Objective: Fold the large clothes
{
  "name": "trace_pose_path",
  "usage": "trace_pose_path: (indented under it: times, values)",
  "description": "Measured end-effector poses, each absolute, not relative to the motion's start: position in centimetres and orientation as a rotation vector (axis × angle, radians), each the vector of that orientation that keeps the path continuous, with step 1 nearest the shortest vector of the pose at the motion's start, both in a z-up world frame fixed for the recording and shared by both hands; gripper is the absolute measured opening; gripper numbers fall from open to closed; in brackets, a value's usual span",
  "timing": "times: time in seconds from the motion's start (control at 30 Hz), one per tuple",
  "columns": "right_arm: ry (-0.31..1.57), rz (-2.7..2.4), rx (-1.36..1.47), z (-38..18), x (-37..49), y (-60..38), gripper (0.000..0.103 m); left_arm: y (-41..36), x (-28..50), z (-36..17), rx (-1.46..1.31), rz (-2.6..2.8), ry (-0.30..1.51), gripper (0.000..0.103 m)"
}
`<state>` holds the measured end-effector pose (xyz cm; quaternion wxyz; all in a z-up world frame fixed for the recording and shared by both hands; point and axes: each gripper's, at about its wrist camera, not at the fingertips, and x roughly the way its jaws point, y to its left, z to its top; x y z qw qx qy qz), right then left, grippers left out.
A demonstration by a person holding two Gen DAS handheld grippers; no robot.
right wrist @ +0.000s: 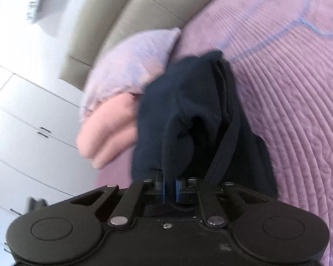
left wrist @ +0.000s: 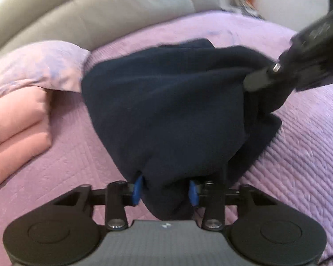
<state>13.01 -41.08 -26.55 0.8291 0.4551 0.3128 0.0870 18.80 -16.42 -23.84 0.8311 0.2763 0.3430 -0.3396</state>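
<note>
Your left claw (left wrist: 165, 190) has a thick bunch of the navy garment (left wrist: 166, 110) between its blue pads (left wrist: 137, 189). The cloth fills the gap and bulges over both pads, so the claw is grasping the garment with its jaws part-way apart.

Your right claw (right wrist: 169, 189) is clenched nearly shut on a thin fold of the same navy garment (right wrist: 188, 115). Its two blue pads (right wrist: 163, 190) stand almost together with the fabric edge pinched between them. In the left wrist view the right claw (left wrist: 253, 82) comes in from the upper right, its black fingers buried in the garment's far right side.

The garment hangs bunched between the two claws, over the lilac quilted bedspread (left wrist: 299, 155). It is gathered in loose folds, not spread flat. A ribbed band or hem (right wrist: 224, 146) runs diagonally down toward the right claw in the right wrist view.

To the left of the garment lies a pink folded duvet (left wrist: 15, 128), with a mottled lilac pillow (left wrist: 33, 66) on top of it. The garment's left edge is just beside the pillow. Whether they touch, you cannot tell.

Beyond the bedspread stands a grey padded headboard (left wrist: 100, 11). White cupboard doors (right wrist: 22, 110) show at the left in the right wrist view. A light blue line (right wrist: 277, 33) lies on the far bedspread; what it is you cannot tell.

Both views are motion-blurred.
</note>
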Motion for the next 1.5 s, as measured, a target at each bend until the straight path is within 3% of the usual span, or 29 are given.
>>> trace_pose_path:
  times: [0.1,0.23,0.3,0.37,0.4,0.43,0.47,0.53,0.63,0.73,0.83,0.9,0.97,1.1,1.27,1.3,1.4,1.43,1.47,1.5]
  values:
    - [0.675,0.207,0.920,-25.2,12.5,-40.9,0.011,-14.5,18.2,-23.5,0.500,-0.682,0.711,0.030]
    - [0.945,0.109,0.861,-30.2,14.3,-39.2,0.010,-13.7,18.8,-25.0,0.514,-0.661,0.757,0.030]
    - [0.992,0.093,0.804,-31.5,14.8,-38.7,0.010,-13.6,18.7,-24.7,0.534,-0.682,0.752,0.030]
    - [0.945,0.078,0.847,-30.5,14.4,-39.8,0.024,-13.2,18.8,-24.0,0.526,-0.716,0.762,0.030]
    - [0.909,0.073,0.850,-29.4,14.0,-40.3,0.039,-12.8,18.8,-23.4,0.515,-0.743,0.766,0.029]
    - [0.857,0.070,0.835,-28.0,13.8,-40.8,0.064,-12.6,18.5,-22.8,0.505,-0.768,0.763,0.030]
    - [0.808,0.065,0.812,-26.5,13.7,-41.2,0.080,-12.2,18.4,-21.9,0.491,-0.793,0.757,0.030]
    - [0.714,0.055,0.723,-23.4,14.3,-41.5,0.084,-11.9,18.3,-20.0,0.460,-0.813,0.730,0.033]
    - [0.630,0.038,0.565,-19.6,18.2,-40.6,0.085,-12.6,19.5,-17.4,0.412,-0.776,0.690,0.044]
    - [0.615,0.080,0.518,-19.1,23.7,-39.3,0.085,-15.2,22.3,-18.0,0.424,-0.732,0.764,0.074]
    - [0.748,0.120,0.393,-22.6,30.0,-36.2,0.084,-17.7,25.6,-20.9,0.415,-0.702,0.927,0.076]
    - [0.840,0.082,0.358,-25.9,32.3,-35.5,0.084,-18.5,26.7,-22.6,0.388,-0.740,1.001,0.091]
    - [0.842,0.068,0.419,-28.7,32.9,-36.3,0.084,-18.7,27.1,-24.1,0.385,-0.734,1.049,0.098]
    - [0.815,0.096,0.422,-29.6,32.5,-37.5,0.083,-18.4,26.7,-25.3,0.378,-0.746,1.069,0.100]
    - [0.821,0.101,0.393,-28.4,31.5,-38.6,0.071,-18.1,26.1,-26.6,0.387,-0.758,1.132,0.100]
    - [0.819,0.098,0.393,-28.2,31.1,-39.0,0.067,-18.1,25.8,-26.9,0.376,-0.759,1.154,0.100]
    - [0.838,-0.008,0.330,-27.9,30.3,-39.7,0.037,-17.3,25.2,-27.2,0.334,-0.760,1.150,0.098]
    - [0.849,-0.063,0.233,-27.7,29.8,-39.6,0.040,-17.0,24.9,-26.9,0.328,-0.761,1.146,0.097]
    - [0.866,-0.093,0.175,-27.5,29.4,-39.7,0.056,-16.8,25.0,-26.9,0.322,-0.759,1.150,0.096]
    - [0.892,-0.150,0.142,-27.3,28.9,-40.0,0.092,-16.6,25.0,-26.7,0.317,-0.754,1.155,0.096]
